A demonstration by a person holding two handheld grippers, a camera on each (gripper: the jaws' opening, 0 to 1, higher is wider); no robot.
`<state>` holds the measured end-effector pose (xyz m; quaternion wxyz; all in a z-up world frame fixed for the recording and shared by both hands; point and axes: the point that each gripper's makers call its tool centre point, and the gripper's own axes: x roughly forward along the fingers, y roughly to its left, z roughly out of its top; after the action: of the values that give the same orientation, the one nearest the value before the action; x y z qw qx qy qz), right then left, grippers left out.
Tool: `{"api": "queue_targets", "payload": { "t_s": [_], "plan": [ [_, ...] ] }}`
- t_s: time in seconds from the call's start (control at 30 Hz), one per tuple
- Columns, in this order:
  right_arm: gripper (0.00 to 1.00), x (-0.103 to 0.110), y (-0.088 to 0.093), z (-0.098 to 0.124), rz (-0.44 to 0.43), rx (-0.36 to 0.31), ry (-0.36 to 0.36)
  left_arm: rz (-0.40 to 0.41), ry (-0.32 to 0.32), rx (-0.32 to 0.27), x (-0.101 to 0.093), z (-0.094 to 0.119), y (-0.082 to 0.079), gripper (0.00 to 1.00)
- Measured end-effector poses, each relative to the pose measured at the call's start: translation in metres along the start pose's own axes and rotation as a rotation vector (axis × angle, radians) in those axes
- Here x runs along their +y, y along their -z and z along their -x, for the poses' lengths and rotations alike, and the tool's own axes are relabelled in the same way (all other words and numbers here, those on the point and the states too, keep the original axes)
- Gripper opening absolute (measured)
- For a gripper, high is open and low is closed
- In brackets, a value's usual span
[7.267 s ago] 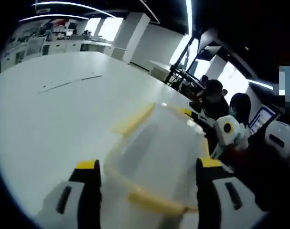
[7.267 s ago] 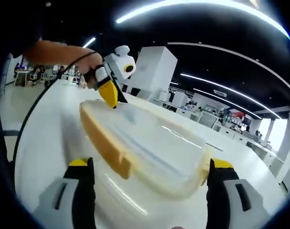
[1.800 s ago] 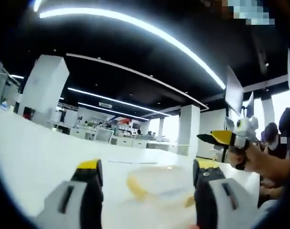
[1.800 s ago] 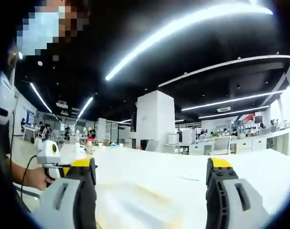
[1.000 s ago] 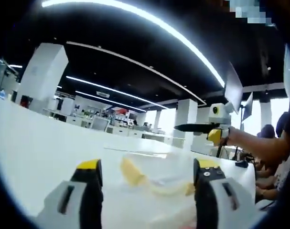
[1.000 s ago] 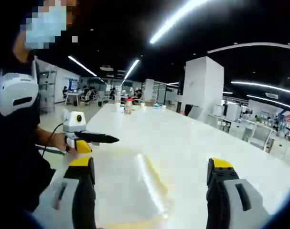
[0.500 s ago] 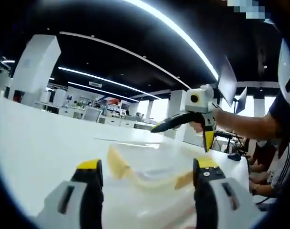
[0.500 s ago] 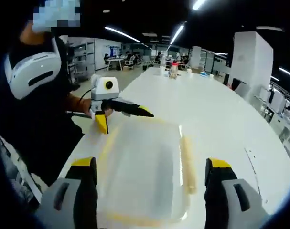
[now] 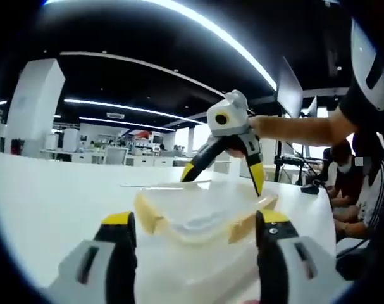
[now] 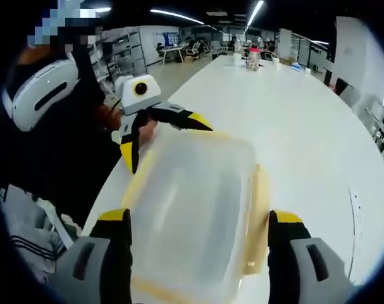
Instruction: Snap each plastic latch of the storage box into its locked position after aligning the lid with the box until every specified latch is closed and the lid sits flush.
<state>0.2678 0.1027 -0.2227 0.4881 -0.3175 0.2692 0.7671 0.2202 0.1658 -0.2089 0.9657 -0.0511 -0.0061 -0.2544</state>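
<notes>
The clear storage box [image 10: 192, 209] with yellow latches [image 10: 260, 215] sits on the white table [image 10: 305, 114], between both grippers. The right gripper [image 9: 224, 171] reaches over its far end, jaws wide. The left gripper [image 10: 163, 142] is wide too. Far off stands a jar [image 10: 253, 58].

We hold our left tool [image 9: 193, 228] with its jaws spread wide, rising at six o'clock in the left gripper view. Our right tool [image 10: 198, 225] is parted too, and our forearm [image 9: 293, 126] reaches in from three o'clock.
</notes>
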Motion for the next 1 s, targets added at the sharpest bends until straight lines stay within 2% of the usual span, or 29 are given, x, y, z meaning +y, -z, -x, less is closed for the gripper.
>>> {"api": "queue_targets", "payload": {
  "t_s": [0.1,0.27,0.33,0.47,0.53,0.57,0.7,1.0],
  "plan": [
    [0.89,-0.006,0.000,0.001,-0.005,0.017,-0.010,-0.072,0.002,0.062,0.000,0.000,0.011,0.77],
    [0.89,-0.011,0.000,-0.003,-0.039,0.031,-0.039,-0.081,0.010,0.059,-0.004,-0.001,0.013,0.77],
    [0.90,-0.011,0.000,-0.004,-0.047,0.047,-0.049,-0.107,0.009,0.070,-0.005,-0.004,0.015,0.77],
    [0.88,-0.008,0.002,-0.007,-0.067,0.117,-0.082,-0.174,-0.005,0.105,-0.005,-0.009,0.019,0.78],
    [0.86,-0.002,0.004,-0.008,-0.087,0.152,-0.136,-0.190,-0.010,0.109,-0.005,-0.010,0.019,0.78],
    [0.85,-0.008,0.001,-0.009,-0.082,0.153,-0.116,-0.196,-0.013,0.113,-0.004,-0.011,0.019,0.79],
    [0.85,-0.008,0.003,-0.008,-0.082,0.226,-0.131,-0.209,-0.019,0.125,-0.005,-0.014,0.019,0.80],
    [0.87,-0.005,0.003,-0.010,-0.076,0.242,-0.162,-0.233,-0.029,0.130,-0.002,-0.014,0.020,0.80]
  ]
}}
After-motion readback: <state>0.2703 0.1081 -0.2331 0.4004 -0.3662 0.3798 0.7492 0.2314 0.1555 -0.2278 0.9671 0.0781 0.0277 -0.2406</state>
